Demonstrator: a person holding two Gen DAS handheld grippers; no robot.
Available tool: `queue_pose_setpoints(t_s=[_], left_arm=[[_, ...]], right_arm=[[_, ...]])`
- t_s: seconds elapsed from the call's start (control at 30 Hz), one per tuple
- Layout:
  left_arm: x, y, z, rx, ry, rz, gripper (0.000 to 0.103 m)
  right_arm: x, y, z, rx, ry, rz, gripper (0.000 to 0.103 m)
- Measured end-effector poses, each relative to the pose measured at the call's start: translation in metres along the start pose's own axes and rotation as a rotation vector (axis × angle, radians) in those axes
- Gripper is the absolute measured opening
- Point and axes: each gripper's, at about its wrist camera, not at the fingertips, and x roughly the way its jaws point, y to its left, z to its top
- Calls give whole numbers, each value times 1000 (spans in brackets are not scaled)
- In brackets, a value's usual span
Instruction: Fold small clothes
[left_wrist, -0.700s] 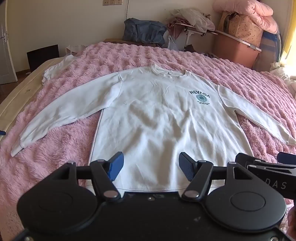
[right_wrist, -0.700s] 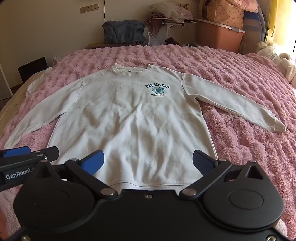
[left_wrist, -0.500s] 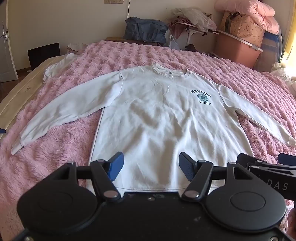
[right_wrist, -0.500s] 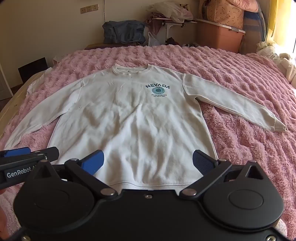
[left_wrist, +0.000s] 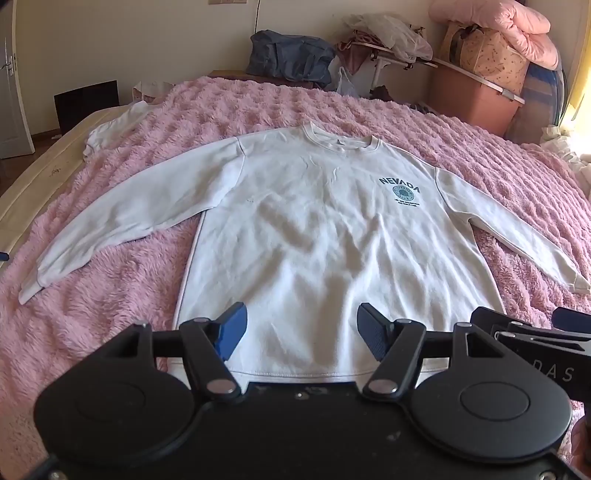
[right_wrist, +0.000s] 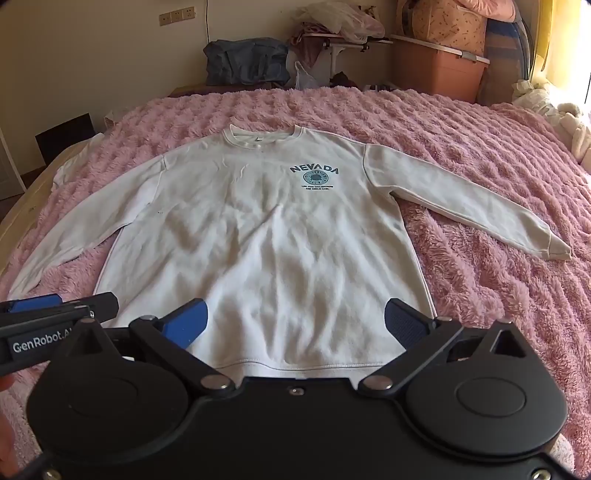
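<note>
- The left tool is hovering released, its blue pads spread wide with nothing between them, just above the sweatshirt's hem.
- The right tool is hanging beside it, also spread wide and empty, over the same hem and a little toward the cuff-right side of the sweatshirt.
- The white sweatshirt is lying face up and flat on the pink fluffy bedspread, collar at the far end from the hem, both sleeves stretched outward.
- The cloth is looking soft, thick and light; it is likely sagging and draping once lifted, and the plush bedspread is probably dragging on it rather than letting it slide.
- Good places to pinch, judging from here: the ribbed cuff of the right sleeve, the left cuff, or the hem's corners, where the seams are giving firmer edges.
- The hem's middle is being cut off behind each tool's black body, so its corners are hard to read.
- Another white garment beyond the left sleeve is only partly showing, its shape unclear.
</note>
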Motion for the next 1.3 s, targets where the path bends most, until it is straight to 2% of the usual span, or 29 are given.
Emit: queue_pose_setpoints(t_s=[1.3], left_arm=[[5,0,2,7,21,-2,70]], right_arm=[[1,1,2,-1,10,0,103]])
